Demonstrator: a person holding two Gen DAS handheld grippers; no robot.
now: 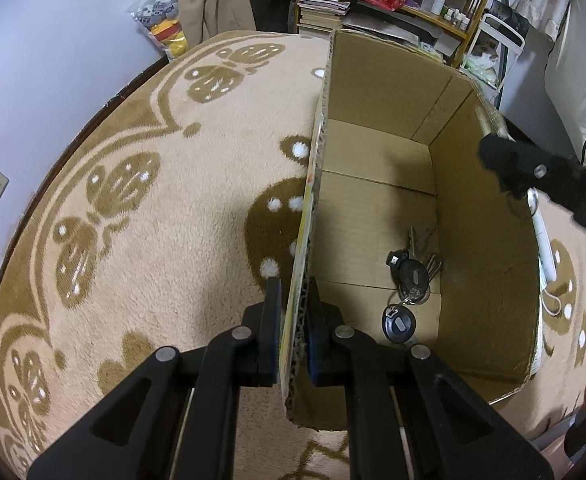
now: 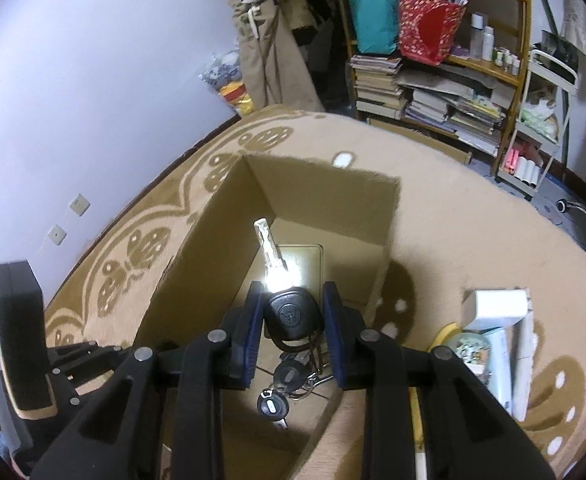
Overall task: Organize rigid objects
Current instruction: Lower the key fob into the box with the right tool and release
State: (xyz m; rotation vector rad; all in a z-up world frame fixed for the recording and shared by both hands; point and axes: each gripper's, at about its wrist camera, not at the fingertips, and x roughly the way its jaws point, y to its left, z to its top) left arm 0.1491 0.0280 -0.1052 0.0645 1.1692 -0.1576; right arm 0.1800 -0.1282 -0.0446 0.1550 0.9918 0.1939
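An open cardboard box (image 1: 481,248) stands on a beige patterned rug. My left gripper (image 1: 295,312) is shut on the box's left wall. A bunch of keys with black fobs (image 1: 407,280) lies on the box floor. My right gripper (image 2: 293,320) hangs over the box (image 2: 197,264), with a black car key (image 2: 289,312) between its fingers, silver blade pointing forward; the fingers stand slightly apart from the fob. The key bunch (image 2: 289,380) lies below it. The right gripper also shows at the box's right rim in the left wrist view (image 1: 509,160).
The rug (image 1: 153,200) covers the floor around the box. White boxes and a round tin (image 2: 493,340) lie right of the box. A shelf with books and bags (image 2: 433,60) and a white cart (image 2: 541,120) stand at the back. A wall is on the left.
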